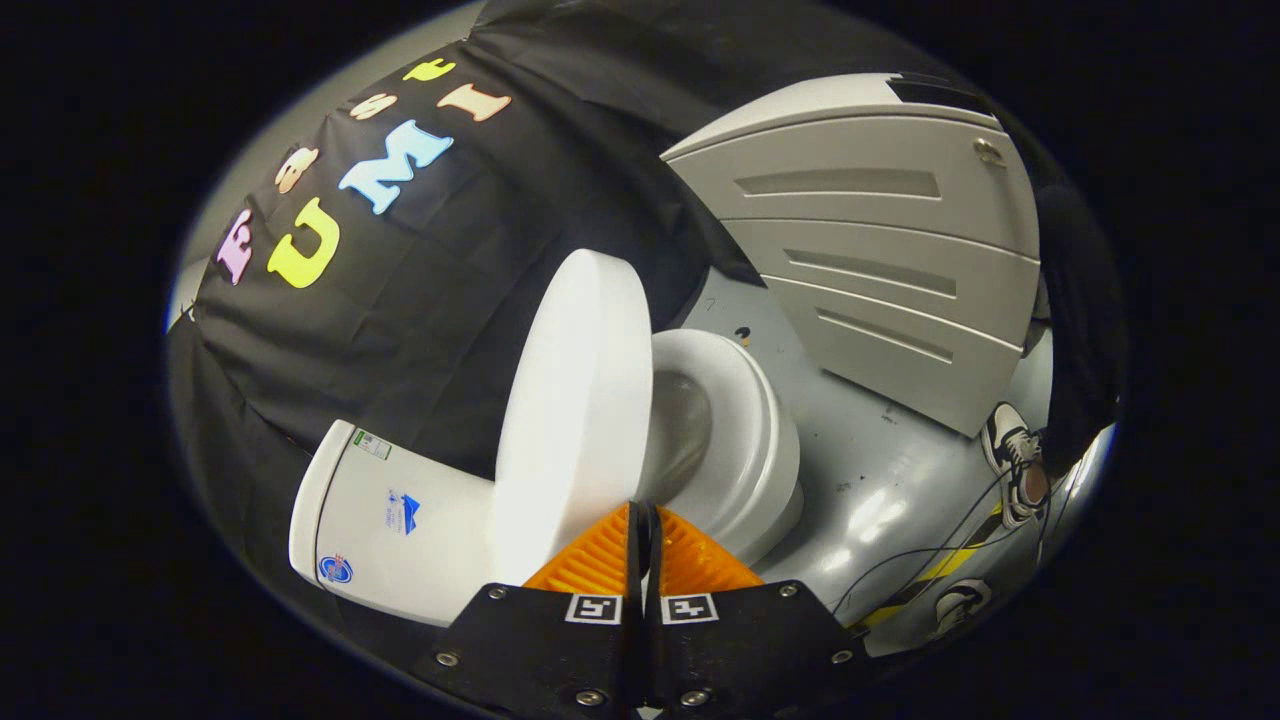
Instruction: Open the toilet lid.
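The view is tilted sideways. A white toilet stands on the grey floor, and its round white lid (575,410) is lifted up off the seat and stands close to the tank (400,520). Beside the lid, the seat ring (760,440) and the bowl (680,420) lie uncovered. My gripper (643,510) is shut, its two fingers pressed flat together with nothing between them. The fingertips (600,555) sit right at the lid's near edge, where lid and seat meet; I cannot tell whether they touch it.
A grey plastic cabinet with slotted panels (880,250) stands beyond the toilet. The glossy grey floor (880,490) carries thin cables (940,540) and a yellow-black tape strip (935,572). A person's two sneakers (1015,455) (960,600) stand near the floor's edge.
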The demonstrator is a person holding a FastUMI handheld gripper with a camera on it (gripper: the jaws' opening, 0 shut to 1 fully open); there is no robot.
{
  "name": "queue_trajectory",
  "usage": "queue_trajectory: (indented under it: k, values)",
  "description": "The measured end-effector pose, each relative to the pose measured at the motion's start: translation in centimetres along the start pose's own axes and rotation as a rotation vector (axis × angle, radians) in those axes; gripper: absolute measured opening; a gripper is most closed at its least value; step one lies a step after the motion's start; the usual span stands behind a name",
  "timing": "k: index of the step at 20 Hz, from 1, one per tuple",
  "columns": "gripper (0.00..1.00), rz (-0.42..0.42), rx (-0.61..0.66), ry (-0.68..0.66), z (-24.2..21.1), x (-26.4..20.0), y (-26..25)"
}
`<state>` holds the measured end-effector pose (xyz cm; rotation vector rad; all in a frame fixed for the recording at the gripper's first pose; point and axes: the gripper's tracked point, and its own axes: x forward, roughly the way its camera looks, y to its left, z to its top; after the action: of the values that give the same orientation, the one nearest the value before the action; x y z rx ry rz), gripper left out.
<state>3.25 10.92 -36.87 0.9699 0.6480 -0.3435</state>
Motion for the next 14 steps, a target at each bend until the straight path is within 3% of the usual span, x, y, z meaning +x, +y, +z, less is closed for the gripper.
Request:
queue_trajectory:
  k: [9,14]
  values:
    - [0.00,-0.080,-0.166,-0.081,0.6,-2.8,5.6]
    - [0.00,-0.130,-0.321,-0.134,0.4,-4.0,8.2]
